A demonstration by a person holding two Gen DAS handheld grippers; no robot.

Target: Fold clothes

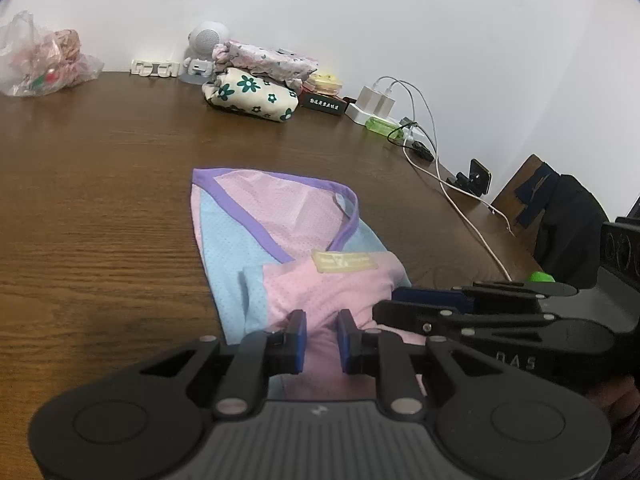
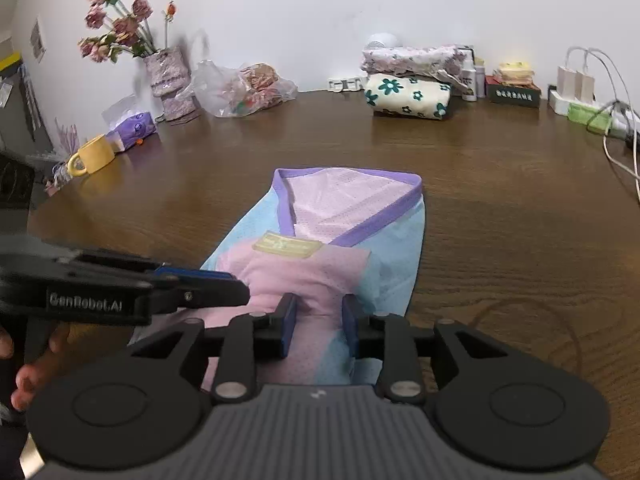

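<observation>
A mesh garment (image 1: 256, 232) (image 2: 360, 240) in pink and light blue, with purple trim and a yellow label, lies partly folded on the brown wooden table (image 1: 100, 200) (image 2: 520, 240). Its near pink end is bunched up under both grippers. My left gripper (image 1: 322, 320) (image 2: 240, 288) stands slightly open, with a ridge of pink cloth in the gap between its blue pads. Just to its right, my right gripper (image 2: 318, 304) (image 1: 384, 304) is open a little wider over the same bunched end, its pads clear of the cloth. A hand (image 2: 32, 380) holds the left gripper.
A stack of folded floral clothes (image 1: 256, 92) (image 2: 408, 96) sits at the back by the wall. Near it are a plastic bag (image 1: 40, 60) (image 2: 244, 88), a power strip with cables (image 1: 384, 108) (image 2: 580, 100), a flower vase (image 2: 168, 76) and a yellow mug (image 2: 94, 156).
</observation>
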